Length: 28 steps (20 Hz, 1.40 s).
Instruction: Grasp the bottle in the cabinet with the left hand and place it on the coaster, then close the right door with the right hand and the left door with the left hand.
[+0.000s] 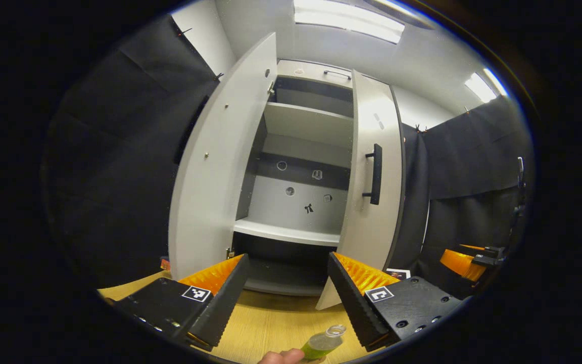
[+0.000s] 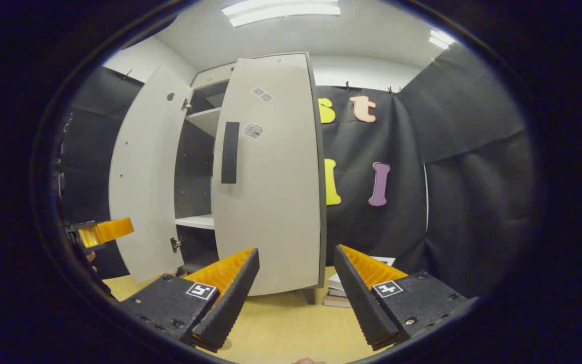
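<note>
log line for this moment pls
left gripper: open, empty | right gripper: open, empty | bottle: on table, out of cabinet | right door: open | left door: open

My right gripper (image 2: 295,296) hangs with fingers (image 2: 230,298) spread wide, nothing between them, over the wooden counter (image 2: 281,328). Ahead stands the cabinet (image 2: 205,167), right door (image 2: 271,172) part-way open, left door (image 2: 142,177) swung wide. Books (image 2: 336,293) lie stacked beside the right door's foot. Left gripper (image 2: 101,231) at far left.
</note>
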Each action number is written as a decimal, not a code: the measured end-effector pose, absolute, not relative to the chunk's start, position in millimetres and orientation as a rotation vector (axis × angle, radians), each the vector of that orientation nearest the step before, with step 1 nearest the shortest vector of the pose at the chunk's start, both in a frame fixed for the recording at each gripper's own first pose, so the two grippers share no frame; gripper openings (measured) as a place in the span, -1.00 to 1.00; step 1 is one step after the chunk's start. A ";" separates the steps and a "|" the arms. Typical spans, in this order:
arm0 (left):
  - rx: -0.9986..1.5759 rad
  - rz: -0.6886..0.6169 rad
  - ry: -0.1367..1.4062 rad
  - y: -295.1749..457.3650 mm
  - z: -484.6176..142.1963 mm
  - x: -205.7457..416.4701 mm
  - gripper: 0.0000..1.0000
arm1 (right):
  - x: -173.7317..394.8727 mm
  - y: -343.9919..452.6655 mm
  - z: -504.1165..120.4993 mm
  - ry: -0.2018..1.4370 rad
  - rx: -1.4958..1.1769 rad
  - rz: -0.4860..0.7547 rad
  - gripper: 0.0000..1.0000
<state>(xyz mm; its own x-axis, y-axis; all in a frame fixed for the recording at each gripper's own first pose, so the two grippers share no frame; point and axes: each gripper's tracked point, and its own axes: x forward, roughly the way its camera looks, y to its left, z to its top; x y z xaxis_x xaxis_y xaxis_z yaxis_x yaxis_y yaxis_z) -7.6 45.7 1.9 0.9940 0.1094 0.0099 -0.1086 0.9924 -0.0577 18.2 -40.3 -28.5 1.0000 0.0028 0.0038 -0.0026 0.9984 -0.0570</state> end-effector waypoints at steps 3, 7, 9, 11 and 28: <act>-0.010 0.267 -0.026 109.1 17.7 -28.2 0.89 | 20.0 -27.9 -37.5 0.019 -0.062 0.033 0.95; 0.024 0.456 -0.022 194.8 36.8 -46.2 0.89 | 23.1 -15.5 -42.9 0.032 -0.058 0.068 0.87; 0.018 0.527 -0.042 236.9 56.3 -40.9 0.90 | 21.9 -11.2 -43.0 0.031 -0.059 0.080 0.95; 0.028 0.584 -0.076 272.2 80.4 -31.2 0.90 | 23.2 -11.3 -40.1 0.030 -0.068 0.086 0.95; 0.117 0.484 -0.102 265.5 119.1 28.9 0.86 | 32.5 -34.3 -20.6 0.002 -0.046 0.061 0.95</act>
